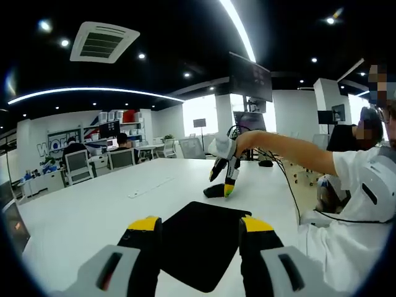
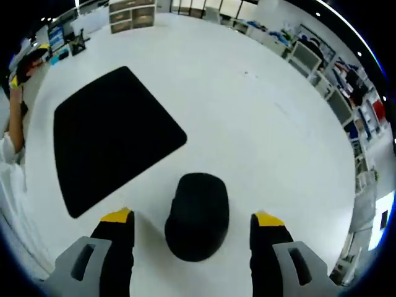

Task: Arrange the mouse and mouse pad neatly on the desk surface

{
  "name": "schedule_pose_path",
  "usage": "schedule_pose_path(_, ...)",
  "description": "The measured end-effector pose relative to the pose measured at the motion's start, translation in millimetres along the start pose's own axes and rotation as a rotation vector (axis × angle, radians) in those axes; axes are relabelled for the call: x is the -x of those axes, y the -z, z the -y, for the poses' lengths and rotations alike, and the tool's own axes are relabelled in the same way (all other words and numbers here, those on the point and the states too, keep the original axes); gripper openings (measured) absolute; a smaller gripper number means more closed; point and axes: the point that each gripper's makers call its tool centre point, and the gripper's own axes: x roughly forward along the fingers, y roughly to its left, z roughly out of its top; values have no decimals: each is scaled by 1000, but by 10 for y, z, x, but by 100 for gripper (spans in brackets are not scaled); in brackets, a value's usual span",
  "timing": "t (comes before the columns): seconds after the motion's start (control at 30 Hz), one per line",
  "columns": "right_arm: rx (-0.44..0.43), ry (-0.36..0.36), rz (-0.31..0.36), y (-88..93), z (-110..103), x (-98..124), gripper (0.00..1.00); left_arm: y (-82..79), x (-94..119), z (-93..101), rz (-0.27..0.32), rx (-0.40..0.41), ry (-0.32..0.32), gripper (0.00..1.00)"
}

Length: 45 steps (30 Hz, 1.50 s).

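Right gripper view puts my right gripper (image 2: 193, 218) straight over the black mouse (image 2: 197, 215), jaws spread wide on either side of it and not touching it. The mouse sits flat on the white desk (image 2: 266, 117), just beside the black mouse pad (image 2: 111, 136), which lies flat on the desk at an angle to the mouse, with a narrow strip of desk showing between the two.

From the left gripper view, my left gripper (image 1: 200, 223) hangs with its jaws apart and holding nothing, the mouse pad (image 1: 201, 244) lying on the desk (image 1: 93, 210) between and beyond its yellow tips. Farther out I see the right gripper (image 1: 224, 184) tipped downward onto the mouse (image 1: 215, 191) (a person's arm reaches in from the right to hold it).
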Motion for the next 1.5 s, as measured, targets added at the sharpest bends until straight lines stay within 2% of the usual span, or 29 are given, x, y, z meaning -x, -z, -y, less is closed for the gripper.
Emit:
schedule_pose_path(0.3, -28, 5, -28, 41, 27, -66, 68, -4, 13, -7, 3, 2, 0, 50)
schedule_pose_path(0.43, -23, -11, -30, 37, -38, -103, 65, -4, 5, 2, 4, 5, 6, 50)
schedule_pose_path(0.6, -6, -20, -47, 53, -80, -105, 53, 8, -8, -5, 1, 8, 9, 50)
schedule_pose_path(0.73, 7, -38, -55, 53, -116, -108, 48, 13, -24, 4, 0, 10, 15, 50)
schedule_pose_path(0.87, -17, -56, -61, 51, -126, -118, 41, 6, -33, 20, 1, 8, 20, 50)
schedule_pose_path(0.93, -17, -54, -64, 27, -51, -127, 41, 4, -34, 24, 1, 7, 21, 50)
schedule_pose_path(1.17, -62, -42, -99, 37, -7, -129, 40, 3, -39, 26, 1, 8, 22, 50)
schedule_pose_path(1.5, -71, -31, -132, 71, 25, -84, 39, 12, -48, 20, -1, 10, 23, 49)
